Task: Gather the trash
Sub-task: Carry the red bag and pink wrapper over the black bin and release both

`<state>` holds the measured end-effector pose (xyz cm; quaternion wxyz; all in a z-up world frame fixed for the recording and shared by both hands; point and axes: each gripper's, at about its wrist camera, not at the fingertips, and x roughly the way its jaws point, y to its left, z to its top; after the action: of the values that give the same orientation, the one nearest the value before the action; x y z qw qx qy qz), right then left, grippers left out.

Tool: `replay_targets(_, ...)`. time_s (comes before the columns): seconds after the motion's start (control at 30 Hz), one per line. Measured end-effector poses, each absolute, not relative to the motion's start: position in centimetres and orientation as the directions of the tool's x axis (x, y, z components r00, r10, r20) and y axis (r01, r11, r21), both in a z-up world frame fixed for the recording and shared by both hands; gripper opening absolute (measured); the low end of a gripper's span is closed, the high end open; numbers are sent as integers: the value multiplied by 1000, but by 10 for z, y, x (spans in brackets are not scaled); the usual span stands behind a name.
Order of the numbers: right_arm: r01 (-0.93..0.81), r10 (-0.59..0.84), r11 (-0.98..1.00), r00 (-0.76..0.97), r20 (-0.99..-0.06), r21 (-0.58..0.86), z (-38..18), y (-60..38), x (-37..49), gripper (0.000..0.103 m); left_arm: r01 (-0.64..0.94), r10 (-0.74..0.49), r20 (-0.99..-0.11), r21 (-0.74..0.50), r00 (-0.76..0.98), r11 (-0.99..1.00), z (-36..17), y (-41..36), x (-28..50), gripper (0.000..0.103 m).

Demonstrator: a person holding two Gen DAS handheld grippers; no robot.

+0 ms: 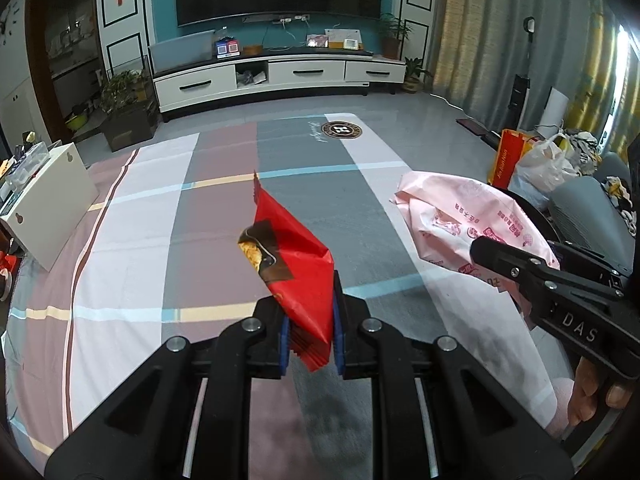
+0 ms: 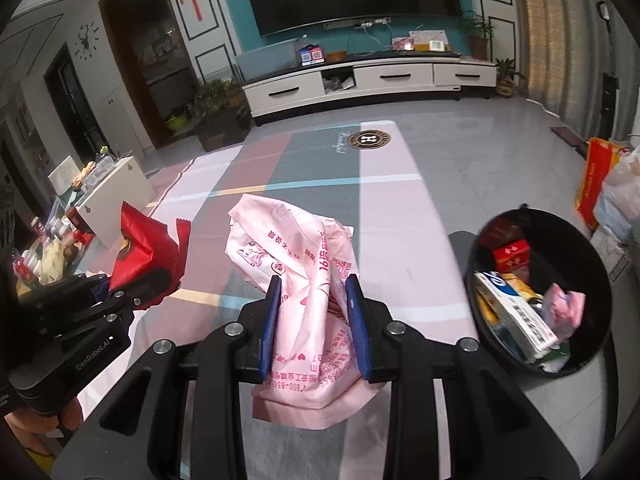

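Note:
My left gripper [image 1: 310, 300] is shut on a red snack wrapper [image 1: 292, 252] and holds it above the striped cloth. The wrapper also shows in the right wrist view [image 2: 148, 248], at the left. My right gripper [image 2: 314, 284] is shut on a crumpled pink plastic bag [image 2: 296, 248] with red print, held above the cloth. The pink bag shows in the left wrist view [image 1: 460, 216] at the right, with the right gripper's body below it. A black round trash bin [image 2: 596, 280] stands to the right of the table. It holds boxes and wrappers.
The table is covered by a pink, grey and white cloth [image 1: 208, 216]. A white box [image 1: 48, 208] stands at its left edge. A TV stand [image 1: 280, 76] and plants are at the far wall. Bags [image 1: 536, 164] sit on the floor at the right.

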<state>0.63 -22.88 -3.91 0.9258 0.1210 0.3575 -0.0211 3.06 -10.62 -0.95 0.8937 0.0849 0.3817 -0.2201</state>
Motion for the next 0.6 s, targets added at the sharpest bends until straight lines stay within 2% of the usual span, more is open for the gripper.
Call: replay_targets(0.6, 185, -29, 965, 778, -627, 184, -26, -245, -46, 32, 460, -332, -707, -11, 624, 888, -1, -104, -11, 18)
